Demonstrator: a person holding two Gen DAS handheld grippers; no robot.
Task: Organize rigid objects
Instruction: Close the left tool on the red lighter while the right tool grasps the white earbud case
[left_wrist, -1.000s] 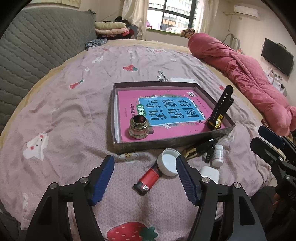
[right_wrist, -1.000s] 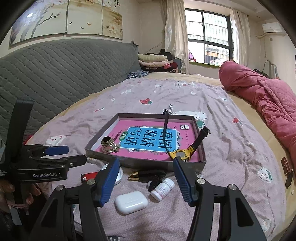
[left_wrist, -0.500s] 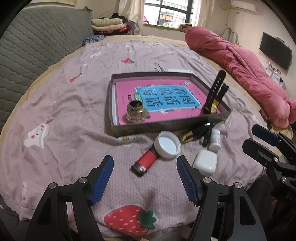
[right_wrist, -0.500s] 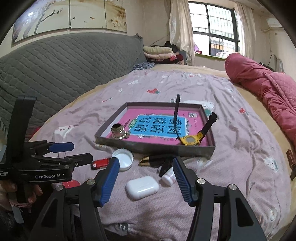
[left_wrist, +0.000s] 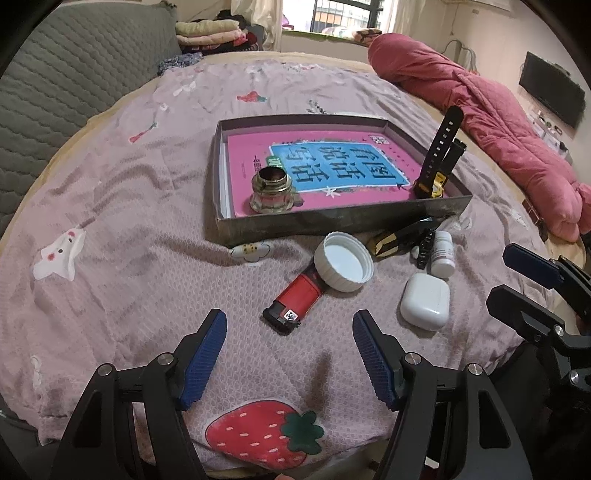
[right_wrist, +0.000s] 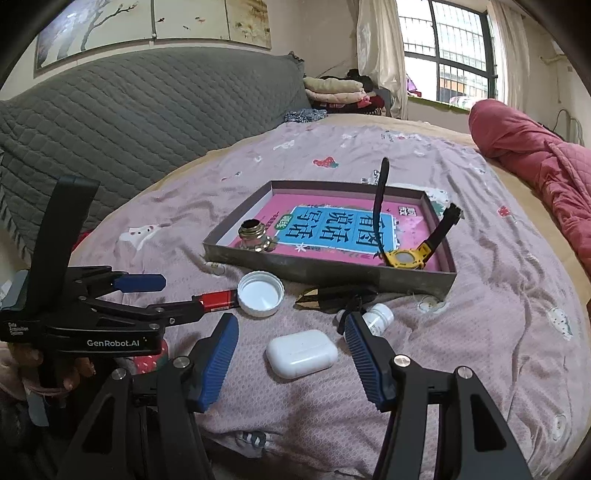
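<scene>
Left wrist view: white earbud case (left_wrist: 424, 301) — glossy, rounded, lid closed.

- A home bedroom: a wide bed (left_wrist: 122, 206) fills the view, spread with a pink sheet printed with strawberries and small animals.
- A rolled pink quilt (left_wrist: 469, 99) lies along the bed's far side.
- A grey quilted headboard (right_wrist: 122, 122) runs behind it, under a long painted panel (right_wrist: 155, 26) on the wall.
- Folded clothes (right_wrist: 340, 92) are stacked by the curtained window (right_wrist: 458, 62).
- A flat television (left_wrist: 552, 94) hangs on the wall.
</scene>
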